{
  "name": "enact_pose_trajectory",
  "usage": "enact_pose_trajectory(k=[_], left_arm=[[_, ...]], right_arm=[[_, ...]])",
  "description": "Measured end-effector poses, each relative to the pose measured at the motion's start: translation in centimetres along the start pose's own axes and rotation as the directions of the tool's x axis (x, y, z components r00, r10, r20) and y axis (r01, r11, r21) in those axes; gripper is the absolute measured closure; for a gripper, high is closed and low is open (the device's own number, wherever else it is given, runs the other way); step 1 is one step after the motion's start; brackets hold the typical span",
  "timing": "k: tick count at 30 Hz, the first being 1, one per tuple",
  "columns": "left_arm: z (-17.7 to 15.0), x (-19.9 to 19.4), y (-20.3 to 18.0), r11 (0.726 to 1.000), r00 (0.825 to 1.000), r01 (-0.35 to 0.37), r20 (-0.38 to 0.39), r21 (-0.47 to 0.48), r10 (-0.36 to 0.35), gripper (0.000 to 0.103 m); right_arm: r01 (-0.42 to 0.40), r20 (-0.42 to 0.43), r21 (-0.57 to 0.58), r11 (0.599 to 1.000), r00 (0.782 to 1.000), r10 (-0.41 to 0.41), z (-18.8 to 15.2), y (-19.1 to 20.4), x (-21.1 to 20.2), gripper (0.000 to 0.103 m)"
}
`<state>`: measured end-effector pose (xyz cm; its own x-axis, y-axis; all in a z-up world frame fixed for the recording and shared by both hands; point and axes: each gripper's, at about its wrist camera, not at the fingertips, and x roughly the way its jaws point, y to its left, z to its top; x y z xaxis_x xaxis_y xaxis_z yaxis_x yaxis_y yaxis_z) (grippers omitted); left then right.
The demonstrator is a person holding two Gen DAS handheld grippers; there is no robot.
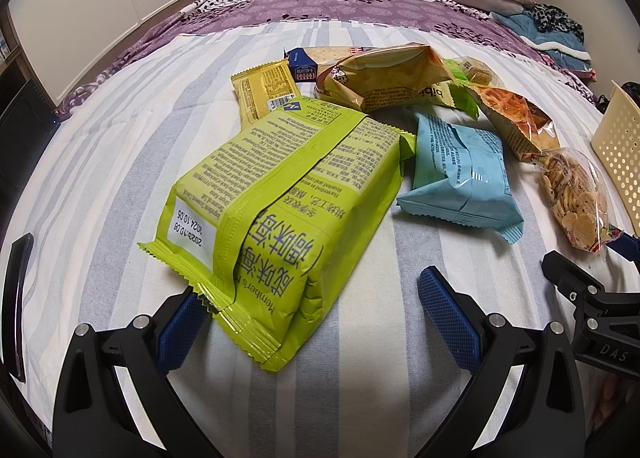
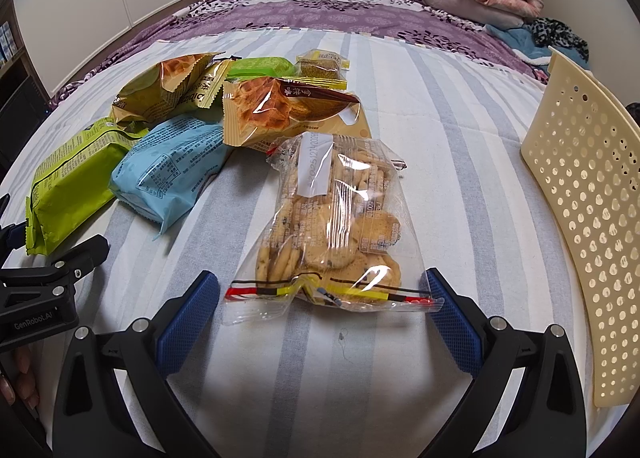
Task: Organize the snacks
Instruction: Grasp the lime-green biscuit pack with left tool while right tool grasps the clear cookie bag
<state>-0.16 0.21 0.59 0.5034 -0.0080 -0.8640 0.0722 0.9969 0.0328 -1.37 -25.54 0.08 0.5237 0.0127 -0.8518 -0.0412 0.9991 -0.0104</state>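
From my left wrist view, the left gripper (image 1: 320, 310) is spread wide around the near end of the lime-green packet (image 1: 280, 202), whose long axis runs away from me toward the snack pile. From my right wrist view, the right gripper (image 2: 324, 310) is equally spread, straddling the sealed near edge of the clear cookie bag (image 2: 336, 226). That bag lies lengthwise ahead of the right gripper, with the cream basket (image 2: 588, 218) just to its right, so I judge the right the nearer for a drop-off.

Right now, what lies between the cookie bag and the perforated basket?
Only bare striped sheet separates the cookie bag from the basket, shown in the right wrist view.
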Motion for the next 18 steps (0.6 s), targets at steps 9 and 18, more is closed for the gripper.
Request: enact_pose_trajectory(k=[9,18], left_arm=[[0.7,-1.8,2.4,0.998,0.998,0.033,0.055,-0.051,-0.03,0.002],[2.3,-3.2,3.7,0.999,0.996,0.042,0.078,-0.01,-0.041,0.002]], right_arm=[[-0.043,0.018,0.016,0.999,0.999,0.042,-0.2,-1.0,-1.2,0.005],[-0.124,0.075,0.08,0.989,0.99,0.118,0.3,-3.1,-2.2,0.005]])
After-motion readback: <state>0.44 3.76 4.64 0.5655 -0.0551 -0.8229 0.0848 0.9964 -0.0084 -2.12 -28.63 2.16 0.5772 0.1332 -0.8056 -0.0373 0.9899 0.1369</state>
